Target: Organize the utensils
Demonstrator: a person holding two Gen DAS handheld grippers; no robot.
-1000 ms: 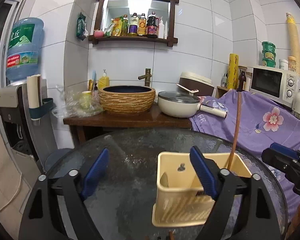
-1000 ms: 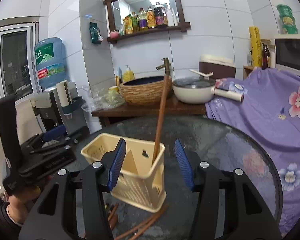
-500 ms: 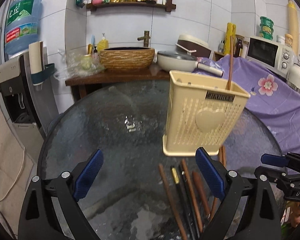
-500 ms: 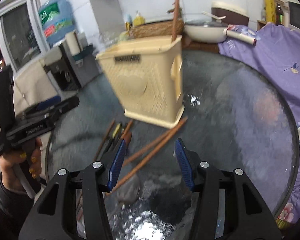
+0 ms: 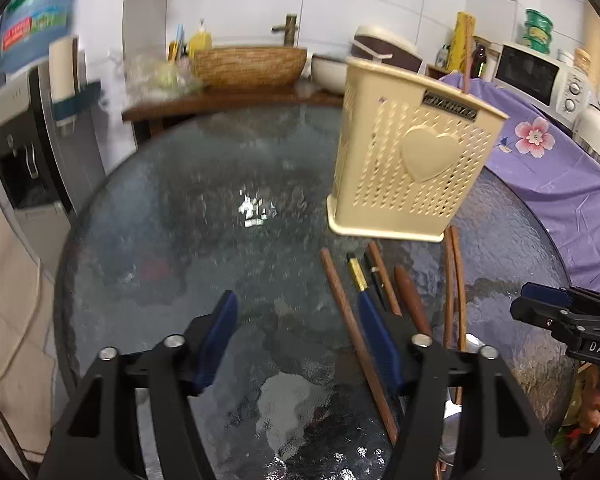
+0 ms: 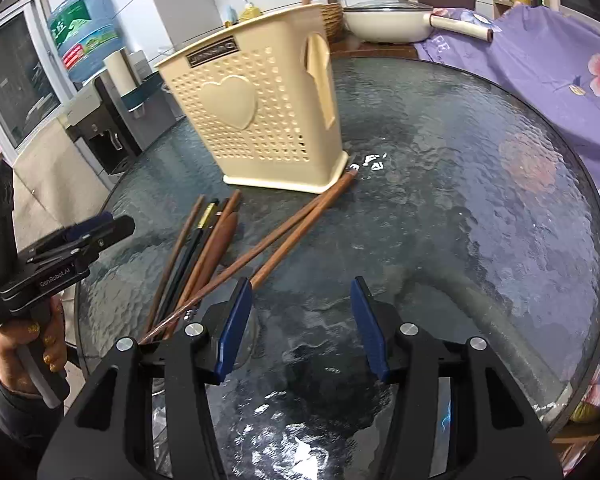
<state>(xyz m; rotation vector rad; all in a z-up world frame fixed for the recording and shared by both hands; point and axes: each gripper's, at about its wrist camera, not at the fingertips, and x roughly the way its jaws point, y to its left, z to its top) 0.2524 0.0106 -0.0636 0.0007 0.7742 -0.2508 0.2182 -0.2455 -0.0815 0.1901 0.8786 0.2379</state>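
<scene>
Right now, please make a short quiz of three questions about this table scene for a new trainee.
1. True or false: the cream holder lies on its side.
2. What stands inside the holder? A) one wooden stick B) a fork C) nothing
3. Fill in: between the pads of the right gripper is ____.

Key: 1 false, it stands upright on the glass table, utensils lying beside it. 2 A. 3 nothing.

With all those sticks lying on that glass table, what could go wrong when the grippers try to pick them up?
The chopsticks lie bunched and overlapping, so a gripper may well catch two at once or nudge the rest. They could also roll on the glass table. The cream holder stands right at their tips, with one stick already inside, so a clumsy push might tip it.
</scene>
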